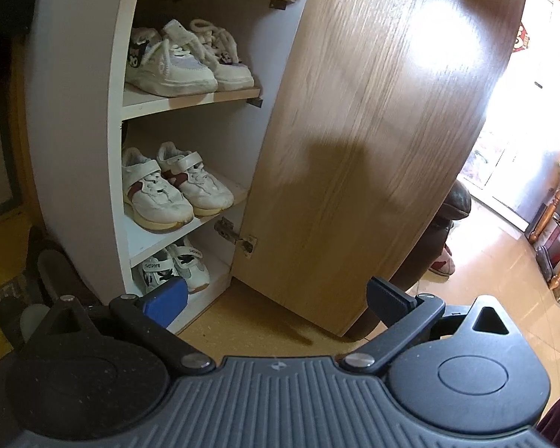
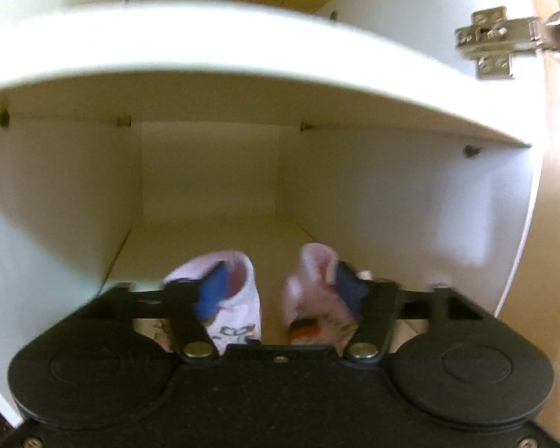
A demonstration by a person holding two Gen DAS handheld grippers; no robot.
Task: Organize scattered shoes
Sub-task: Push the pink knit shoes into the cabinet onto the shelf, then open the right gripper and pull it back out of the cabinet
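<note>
My right gripper (image 2: 280, 291) reaches into a white shelf compartment (image 2: 212, 246) and stands open, its jaws spread wide. Below it two small pink shoes rest side by side on the shelf floor, the left shoe (image 2: 242, 298) and the right shoe (image 2: 310, 283). The fingers (image 2: 212, 291) overlap the shoes' outer parts in a blurred view, and I see no grip on either. My left gripper (image 1: 276, 298) is open with nothing between its fingers, low before the shoe cabinet (image 1: 74, 149). Pairs of white sneakers fill three shelves: top pair (image 1: 183, 63), middle pair (image 1: 171, 186), bottom pair (image 1: 175, 267).
The cabinet's wooden door (image 1: 373, 130) stands open to the right, with hinges (image 1: 239, 240) (image 2: 492, 41). Dark shoes (image 1: 44, 272) lie on the floor left of the cabinet. A red-and-white slipper (image 1: 442, 263) lies beyond the door, and wooden furniture (image 1: 556, 224) stands at far right.
</note>
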